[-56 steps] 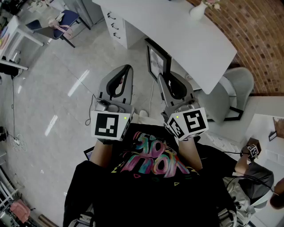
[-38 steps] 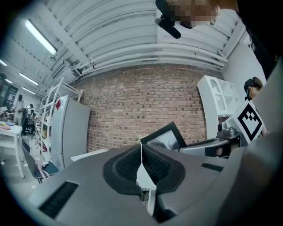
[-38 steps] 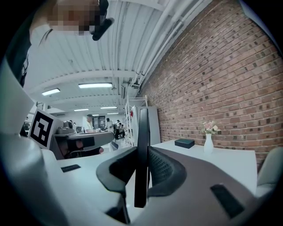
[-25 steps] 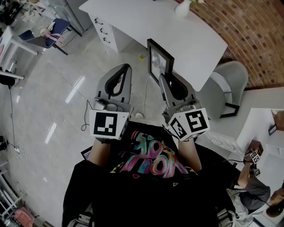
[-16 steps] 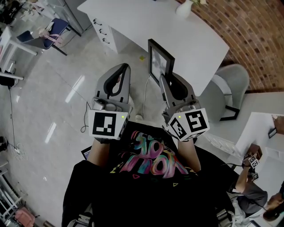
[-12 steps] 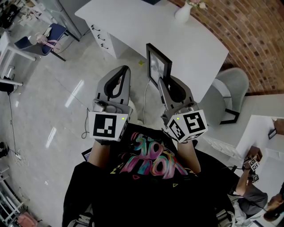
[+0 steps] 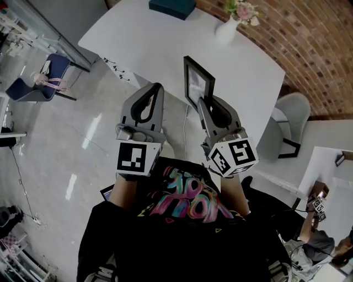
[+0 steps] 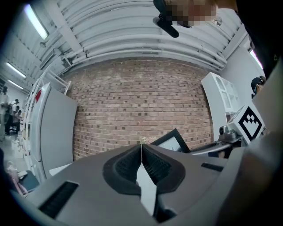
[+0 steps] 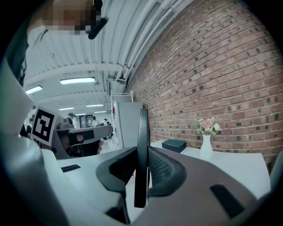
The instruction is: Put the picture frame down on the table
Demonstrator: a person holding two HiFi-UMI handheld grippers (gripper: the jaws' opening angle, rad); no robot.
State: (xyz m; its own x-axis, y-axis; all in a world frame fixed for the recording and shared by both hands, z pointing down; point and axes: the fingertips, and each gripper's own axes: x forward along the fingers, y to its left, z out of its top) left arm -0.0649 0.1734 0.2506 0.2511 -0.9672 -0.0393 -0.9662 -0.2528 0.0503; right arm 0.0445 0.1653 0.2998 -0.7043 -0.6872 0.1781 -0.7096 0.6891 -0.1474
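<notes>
A black picture frame [image 7: 197, 81] with a pale print stands upright over the near edge of the white table [image 7: 160, 38]. My right gripper [image 7: 205, 104] is shut on the frame's lower edge. From the right gripper view the frame [image 9: 142, 150] shows edge-on between the pads. My left gripper [image 7: 153, 91] hangs beside it to the left, shut and empty, its tips [image 8: 141, 146] touching. In the left gripper view the frame [image 8: 173, 141] shows to the right.
On the table's far side stand a white vase with flowers [image 7: 230, 25] and a dark teal box [image 7: 172, 6]. A grey chair [image 7: 289, 118] is at the table's right end. A blue chair [image 7: 38, 82] stands on the floor at left. Another person sits at lower right.
The table has come nearer and now lies under and ahead of both grippers. The frame stays clamped upright in my right gripper; the vase and box have come into view.
</notes>
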